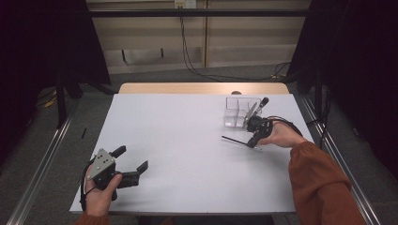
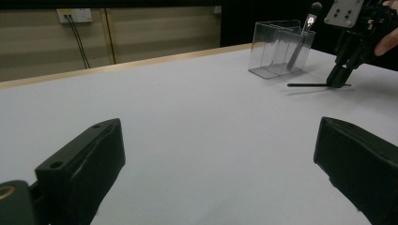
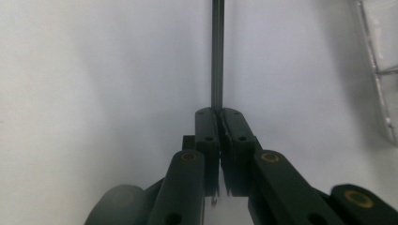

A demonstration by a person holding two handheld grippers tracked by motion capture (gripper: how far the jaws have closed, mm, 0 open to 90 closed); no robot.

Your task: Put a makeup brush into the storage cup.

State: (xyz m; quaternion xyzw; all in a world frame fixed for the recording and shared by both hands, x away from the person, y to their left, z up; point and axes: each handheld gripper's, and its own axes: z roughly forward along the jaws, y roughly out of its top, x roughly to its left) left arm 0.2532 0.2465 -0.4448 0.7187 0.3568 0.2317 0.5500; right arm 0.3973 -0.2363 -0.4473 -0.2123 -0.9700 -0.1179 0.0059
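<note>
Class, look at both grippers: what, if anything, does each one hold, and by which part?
The right gripper is shut on a thin dark stick, clamped at one end. The left gripper is open and holds nothing.

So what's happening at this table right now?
A person works at a white table with a gripper in each hand. The right gripper has its fingers shut on a thin dark stick lying on the table, beside a clear organizer that already holds a brush leaning in one compartment. The left gripper rests open near the front left of the table, holding nothing.
</note>
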